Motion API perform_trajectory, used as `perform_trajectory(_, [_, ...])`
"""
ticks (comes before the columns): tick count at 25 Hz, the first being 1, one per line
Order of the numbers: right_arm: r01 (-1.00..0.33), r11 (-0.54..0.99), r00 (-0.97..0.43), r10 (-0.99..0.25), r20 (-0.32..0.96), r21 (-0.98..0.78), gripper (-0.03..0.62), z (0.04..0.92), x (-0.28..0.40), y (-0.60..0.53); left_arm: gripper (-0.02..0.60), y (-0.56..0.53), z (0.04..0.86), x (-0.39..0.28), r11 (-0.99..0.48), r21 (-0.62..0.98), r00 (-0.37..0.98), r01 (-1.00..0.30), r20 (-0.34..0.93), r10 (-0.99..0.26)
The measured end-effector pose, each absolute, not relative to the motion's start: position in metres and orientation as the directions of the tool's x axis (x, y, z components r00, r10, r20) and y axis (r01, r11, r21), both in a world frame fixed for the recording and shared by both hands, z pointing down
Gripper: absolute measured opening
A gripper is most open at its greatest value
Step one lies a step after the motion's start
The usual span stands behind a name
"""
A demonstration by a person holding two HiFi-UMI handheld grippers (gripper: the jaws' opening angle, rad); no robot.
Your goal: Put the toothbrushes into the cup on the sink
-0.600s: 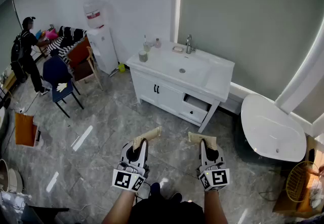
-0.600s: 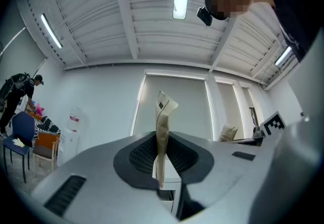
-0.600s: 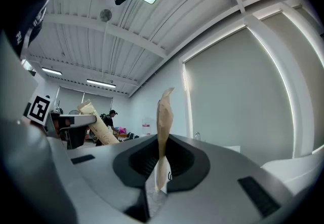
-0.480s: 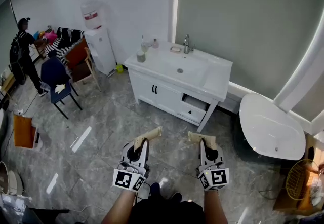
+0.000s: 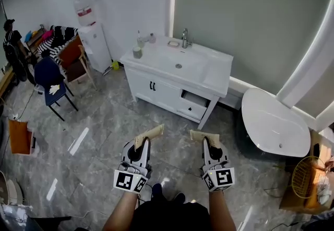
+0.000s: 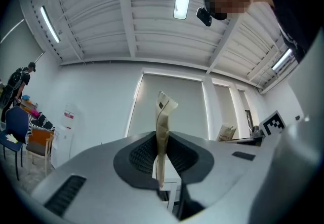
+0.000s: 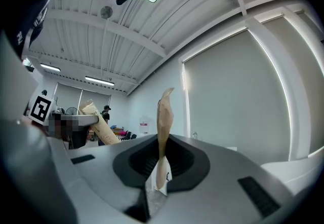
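Observation:
Both grippers are held low over the grey tiled floor, well short of the white sink cabinet [image 5: 172,81]. My left gripper [image 5: 142,144] is shut on a tan paper-wrapped toothbrush [image 5: 150,135], which stands up between the jaws [image 6: 163,132]. My right gripper [image 5: 209,144] is shut on a second tan wrapped toothbrush [image 5: 203,137], also upright [image 7: 163,132]. A small grey cup [image 5: 137,53] stands on the cabinet's left end, next to two bottles. The faucet [image 5: 185,39] is at the back of the basin.
A water dispenser [image 5: 94,36] and chairs [image 5: 52,76] stand left of the cabinet, with a person [image 5: 13,49] at the far left. A white bathtub [image 5: 271,125] lies to the right. One cabinet drawer [image 5: 194,103] is pulled open. An orange bag [image 5: 20,136] sits on the floor.
The view has swung a little right, so the cabinet and room have drifted left in the picture. Both grippers keep their hold on the wrapped toothbrushes.

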State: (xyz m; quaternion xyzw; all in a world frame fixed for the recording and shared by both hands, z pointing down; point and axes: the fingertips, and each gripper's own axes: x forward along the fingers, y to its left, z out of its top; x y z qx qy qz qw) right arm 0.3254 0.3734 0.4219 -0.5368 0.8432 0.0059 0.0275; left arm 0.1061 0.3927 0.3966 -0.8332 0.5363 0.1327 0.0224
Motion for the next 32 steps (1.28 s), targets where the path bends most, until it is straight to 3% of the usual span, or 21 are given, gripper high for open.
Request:
perform_trajectory(20, [-0.924, 0.382, -0.381, -0.924, -0.043, -0.025, 0.049, 0.43, 0.268, 0.342, 0.064, 0.345, 0.403, 0.045, -0.48, 0.118, 0.438, -0.87, -0.264, -0.859])
perform_trajectory(32, [-0.916, 0.401, -0.4, -0.915, -0.045, -0.023, 0.049, 0.44, 0.249, 0.268, 0.064, 0.276, 0.416, 0.027, -0.463, 0.132, 0.421, -0.876, -0.258, -0.87])
